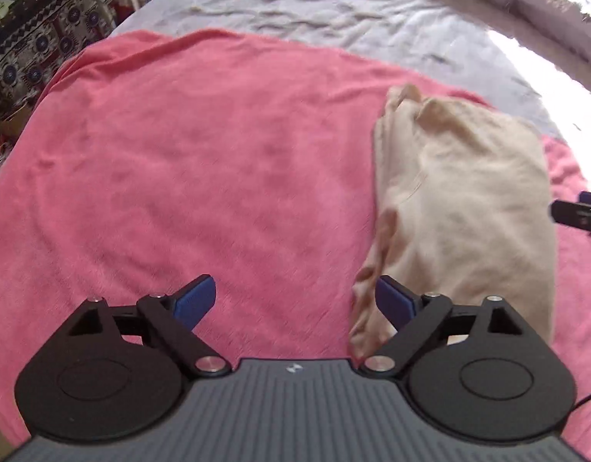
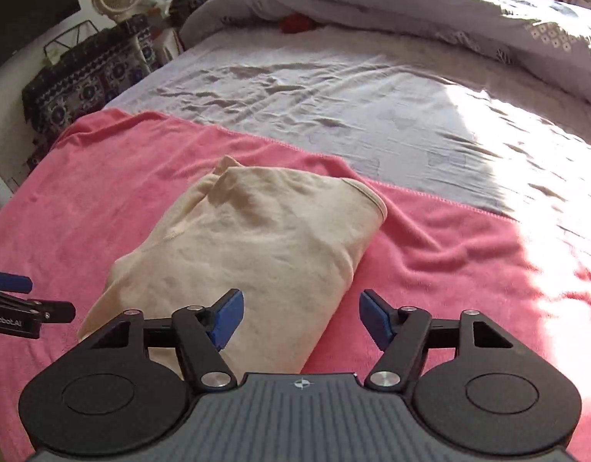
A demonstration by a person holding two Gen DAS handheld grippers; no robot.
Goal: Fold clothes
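Garment: a cream garment (image 2: 249,254) lies folded into a compact, thick bundle on a pink towel (image 1: 187,161) spread over the bed (image 2: 372,115); it sits toward the right half of the towel, its banded hem at the far right corner.
Left tool: the left tool (image 1: 295,300) hangs above the towel with its jaws spread wide and nothing between them; its right pad shows just in front of the bundle's loose near-left edge, and I cannot tell whether it touches the cloth.
Right tool: the right tool (image 2: 301,317) is released, jaws apart and gripping nothing; its left pad is seen over the bundle's near end, its right pad over bare towel.
Done so far: judging by its shape, the garment has been doubled over more than once and set down; both tools are free of it.
Left to do: the near-left edge looks rumpled and a small flap sticks up at the far end, so some tidying may remain; no other clothes waiting to be folded are visible.
Hidden or unclear: the bundle's nearest end is covered by the tool bodies in both views; what kind of garment it is cannot be told; strong sun washes out the right side of the bed; the clutter beside the bed is too small to make out.
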